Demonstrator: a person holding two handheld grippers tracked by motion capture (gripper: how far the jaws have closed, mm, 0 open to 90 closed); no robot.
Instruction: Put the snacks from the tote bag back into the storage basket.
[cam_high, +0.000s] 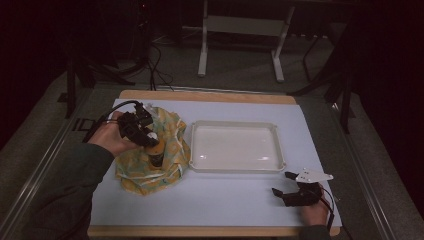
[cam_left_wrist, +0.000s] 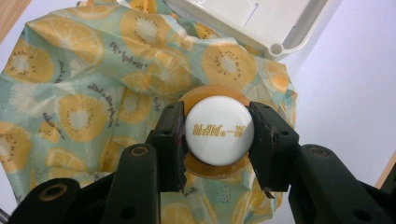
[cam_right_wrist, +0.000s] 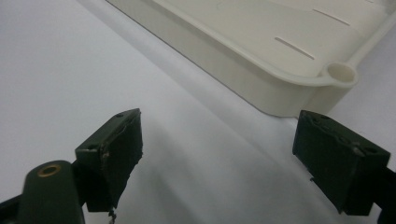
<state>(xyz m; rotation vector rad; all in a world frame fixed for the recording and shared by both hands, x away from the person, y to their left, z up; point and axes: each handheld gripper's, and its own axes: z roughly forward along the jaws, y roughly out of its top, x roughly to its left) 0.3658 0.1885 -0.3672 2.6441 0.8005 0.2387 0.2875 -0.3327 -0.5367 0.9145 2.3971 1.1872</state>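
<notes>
Upright white-capped bottle (cam_left_wrist: 219, 131), seemingly amber

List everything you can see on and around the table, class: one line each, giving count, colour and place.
Bottle: one, amber with white cap, upright on the cloth.
Cloth: one, pale green with yellow fruit slices, table's left.
Tray: one, cream white, table's middle.
Table: one, white top with wooden edges.
Frame legs: two, white, on the floor beyond.
Left gripper: one, black, clamped on the bottle cap.
Right gripper: one, black, open, near the tray's corner.
</notes>
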